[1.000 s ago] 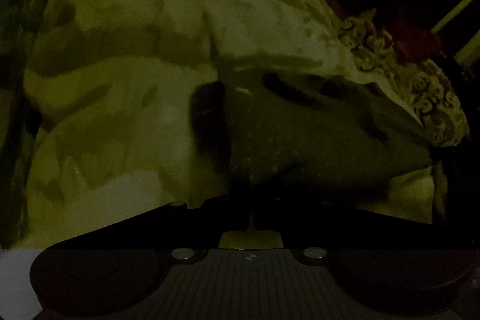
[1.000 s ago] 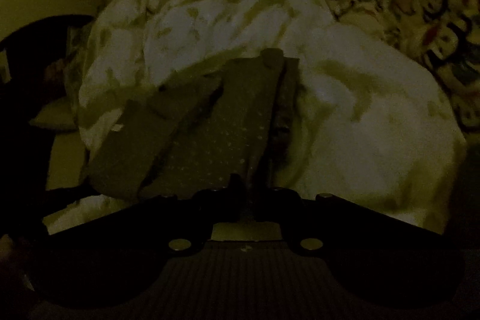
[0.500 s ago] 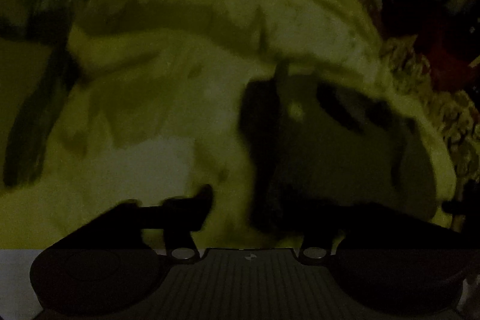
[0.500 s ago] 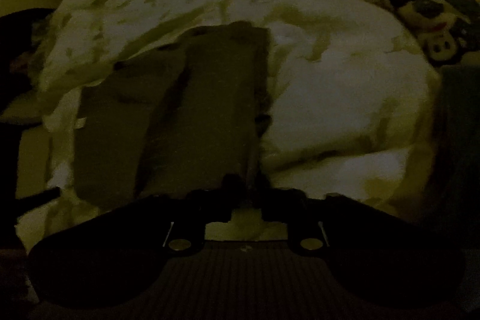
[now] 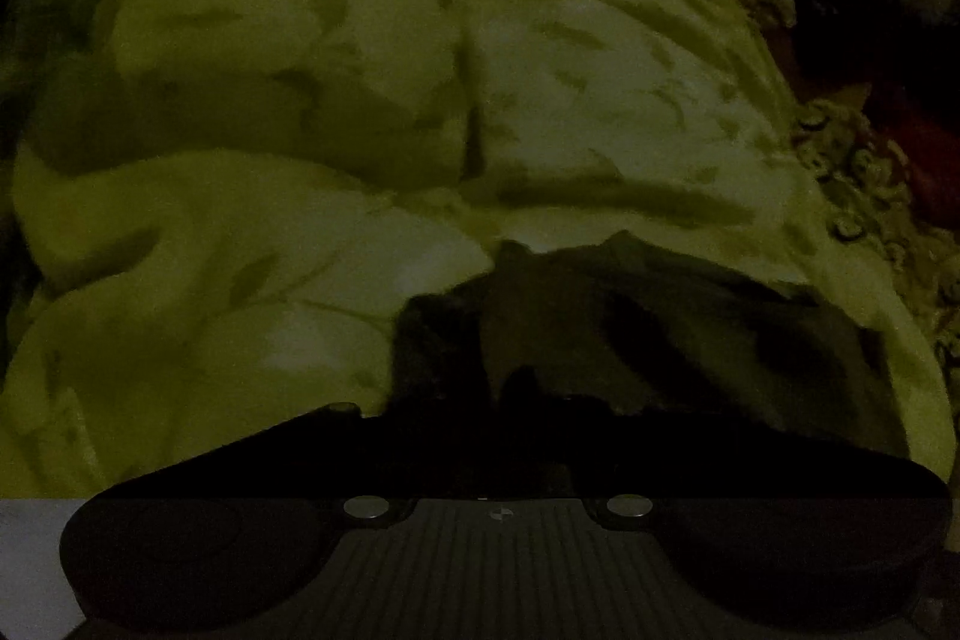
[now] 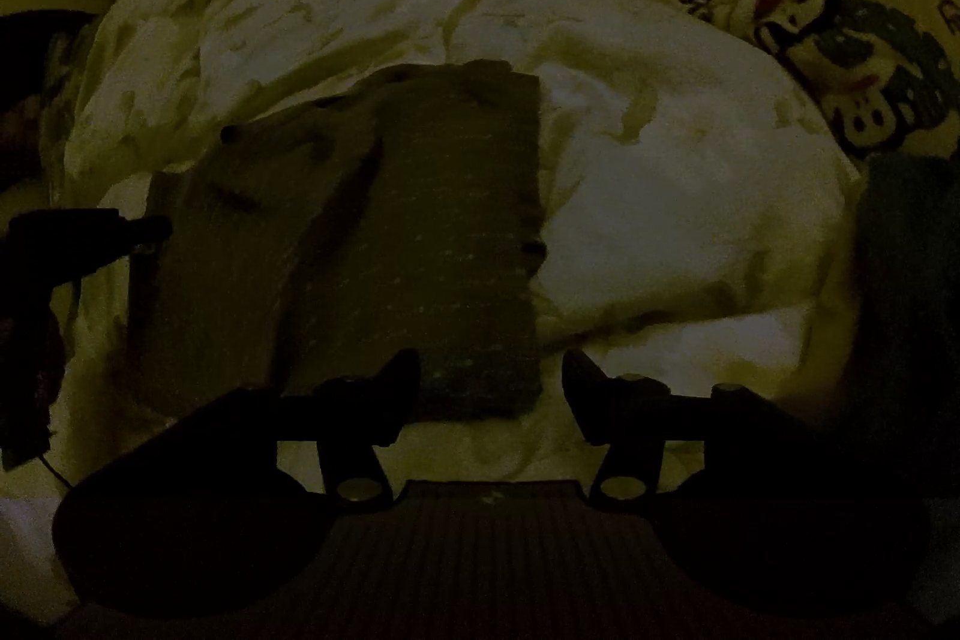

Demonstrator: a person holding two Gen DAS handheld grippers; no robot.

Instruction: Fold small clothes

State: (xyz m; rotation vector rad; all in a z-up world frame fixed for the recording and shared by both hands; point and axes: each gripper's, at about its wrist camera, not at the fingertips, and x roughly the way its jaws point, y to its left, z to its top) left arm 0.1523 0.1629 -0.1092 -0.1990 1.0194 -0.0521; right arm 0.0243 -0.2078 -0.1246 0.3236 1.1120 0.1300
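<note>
While the dotted grey cloth (image 6: 414, 244) lies folded flat on the puffy quilt (image 6: 690, 220), the right gripper (image 6: 489, 388) gapes; the left gripper (image 5: 492, 412) pinches its edge.

Left hand-held gripper (image 5: 510, 400) fingertips lost in darkness

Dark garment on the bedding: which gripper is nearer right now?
Left. The left gripper has its tips at the dark garment, apparently shut on its edge. The right gripper is open, its fingers straddling the near edge without gripping.
</note>
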